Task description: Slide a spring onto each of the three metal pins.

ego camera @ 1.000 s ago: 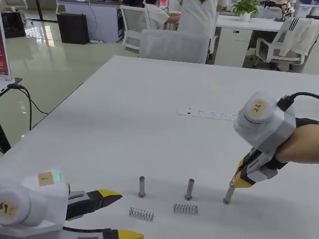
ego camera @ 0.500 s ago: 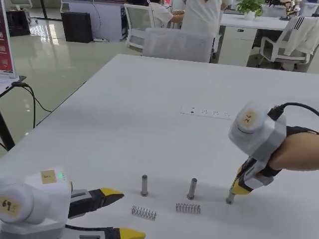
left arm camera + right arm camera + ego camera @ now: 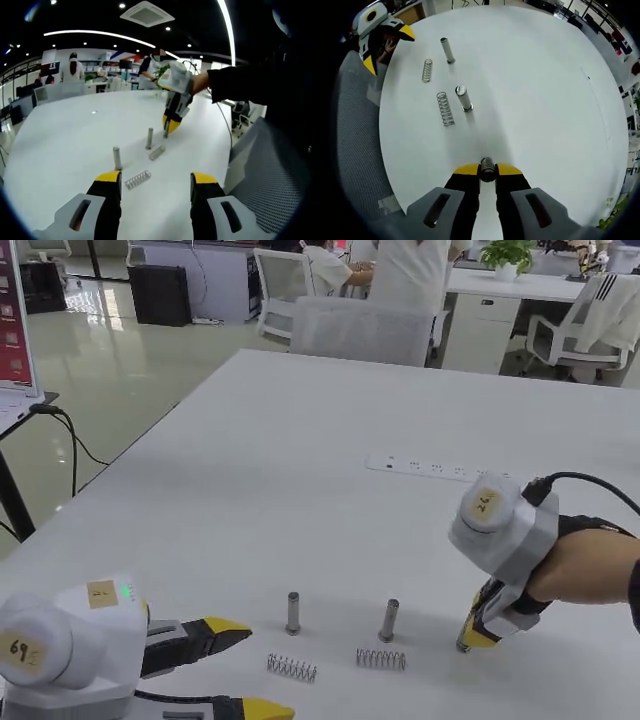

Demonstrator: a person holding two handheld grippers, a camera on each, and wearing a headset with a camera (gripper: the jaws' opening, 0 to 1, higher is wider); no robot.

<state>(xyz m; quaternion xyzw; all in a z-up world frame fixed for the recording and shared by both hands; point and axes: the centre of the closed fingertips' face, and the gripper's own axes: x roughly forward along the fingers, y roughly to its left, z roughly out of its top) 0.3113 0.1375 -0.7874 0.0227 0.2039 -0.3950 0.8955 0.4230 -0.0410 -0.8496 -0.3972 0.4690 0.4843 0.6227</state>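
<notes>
metal spring (image 3: pixel 487 165), clamped in right gripper (image 3: pixel 487 171)

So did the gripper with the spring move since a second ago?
Yes. The right gripper has slid down the right-hand pin: its yellow tips were near the pin's top, and now sit close to the table at its foot.

white housings (image 3: pixel 75 650), yellow-tipped black fingers (image 3: pixel 107 200), black sleeve (image 3: pixel 240 82)

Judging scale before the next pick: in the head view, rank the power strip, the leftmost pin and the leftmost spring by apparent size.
1. power strip: largest, though farthest from the camera.
2. leftmost pin and leftmost spring: alike in length and equally near, so I won't rank them.
</notes>
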